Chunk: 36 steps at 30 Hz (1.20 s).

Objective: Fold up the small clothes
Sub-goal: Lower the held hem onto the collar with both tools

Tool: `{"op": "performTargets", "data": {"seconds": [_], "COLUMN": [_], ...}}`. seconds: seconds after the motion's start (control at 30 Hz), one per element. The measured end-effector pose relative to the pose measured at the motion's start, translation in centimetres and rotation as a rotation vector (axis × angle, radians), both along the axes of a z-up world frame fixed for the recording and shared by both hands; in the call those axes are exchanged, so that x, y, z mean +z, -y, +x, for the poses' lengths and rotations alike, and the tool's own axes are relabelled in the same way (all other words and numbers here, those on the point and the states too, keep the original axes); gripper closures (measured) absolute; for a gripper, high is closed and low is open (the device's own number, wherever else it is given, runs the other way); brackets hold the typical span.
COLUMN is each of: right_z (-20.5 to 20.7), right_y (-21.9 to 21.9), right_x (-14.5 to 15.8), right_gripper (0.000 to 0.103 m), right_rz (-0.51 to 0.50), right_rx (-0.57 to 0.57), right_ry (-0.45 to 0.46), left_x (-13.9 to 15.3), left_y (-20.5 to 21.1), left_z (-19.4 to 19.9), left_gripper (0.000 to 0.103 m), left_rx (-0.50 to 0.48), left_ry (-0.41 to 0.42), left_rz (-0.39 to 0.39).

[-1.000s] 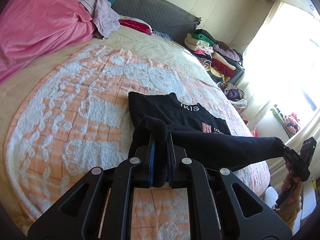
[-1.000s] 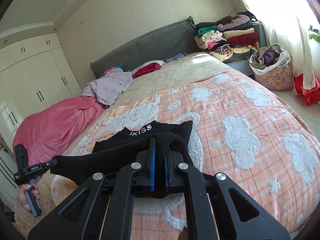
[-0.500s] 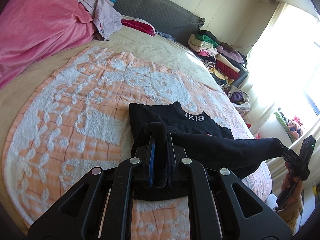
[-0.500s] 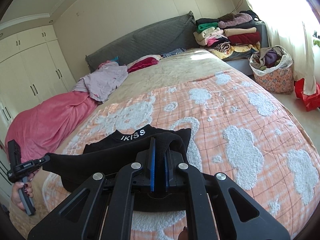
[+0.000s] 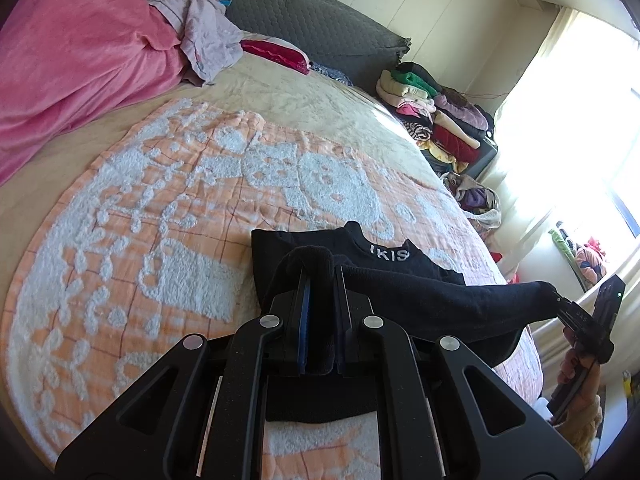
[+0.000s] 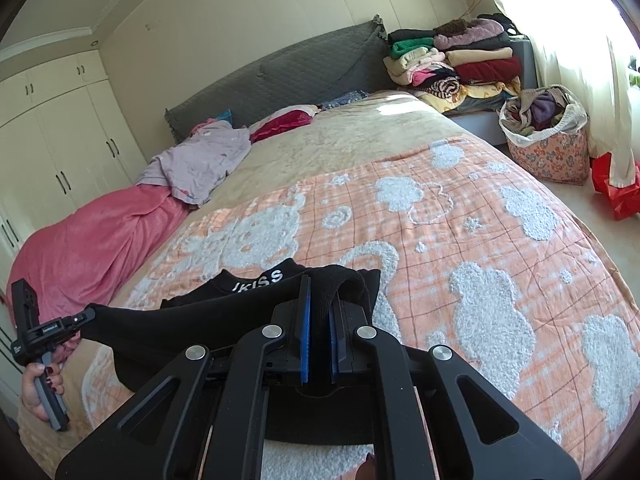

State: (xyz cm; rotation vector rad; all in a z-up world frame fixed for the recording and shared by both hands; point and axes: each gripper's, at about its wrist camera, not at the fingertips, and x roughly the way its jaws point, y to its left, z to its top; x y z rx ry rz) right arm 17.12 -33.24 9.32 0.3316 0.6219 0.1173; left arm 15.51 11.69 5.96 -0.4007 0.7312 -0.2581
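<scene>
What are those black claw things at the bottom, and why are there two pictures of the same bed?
Those are two grabbing tools, one in each of a person's hands, each with a camera on it. One picture looks out from the left gripper, the other from the right gripper. Both are shut on a black garment with white letters, holding its near edge up above the part lying flat. It rests on an orange and white blanket on the bed. A pink blanket lies farther back.

Black garment (image 5: 400, 292) with white lettering between black, blue-padded tongs (image 5: 318, 280); beneath them an orange-checked blanket (image 5: 180, 208) with white fluffy shapes.
</scene>
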Motion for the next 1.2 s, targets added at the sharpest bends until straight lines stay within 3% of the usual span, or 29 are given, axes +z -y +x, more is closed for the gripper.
{"op": "performTargets", "data": {"seconds": [0.53, 0.57, 0.6, 0.63, 0.67, 0.97, 1.13, 1.2], "right_z": [5.4, 5.3, 5.2, 4.9, 4.7, 1.0, -0.1, -0.1], "right_y": [-0.3, -0.4, -0.4, -0.3, -0.2, -1.4, -4.1, -4.9], "right_x": [-5.5, -5.6, -5.6, -5.6, -5.5, -3.4, -4.4, -5.1], "right_gripper": [0.093, 0.090, 0.077, 0.057, 0.054, 0.054, 0.073, 0.074], "right_rz": [-0.067, -0.074, -0.081, -0.089, -0.091, -0.215, -0.279, -0.284], "right_rx": [-0.031, -0.033, -0.041, -0.056, -0.061, -0.009, 0.119, 0.156], "right_ry": [-0.165, -0.163, -0.158, -0.148, -0.140, -0.045, -0.068, -0.085], "left_x": [-4.1, -4.2, -4.2, -4.1, -4.0, -0.3, -0.7, -1.7], "left_y": [0.3, 0.3, 0.2, 0.1, 0.0, 1.0, 4.7, 6.3], "left_z": [3.7, 3.6, 3.5, 3.3, 3.3, 0.0, -1.2, -1.3], "left_gripper": [0.097, 0.097, 0.096, 0.095, 0.095, 0.095, 0.095, 0.095], "left_rx": [0.005, 0.007, 0.010, 0.010, 0.013, -0.012, -0.139, -0.194], "left_ry": [-0.065, -0.060, -0.055, -0.045, -0.041, 0.073, 0.067, 0.040], "left_rz": [0.049, 0.052, 0.056, 0.059, 0.065, 0.132, 0.178, 0.199]}}
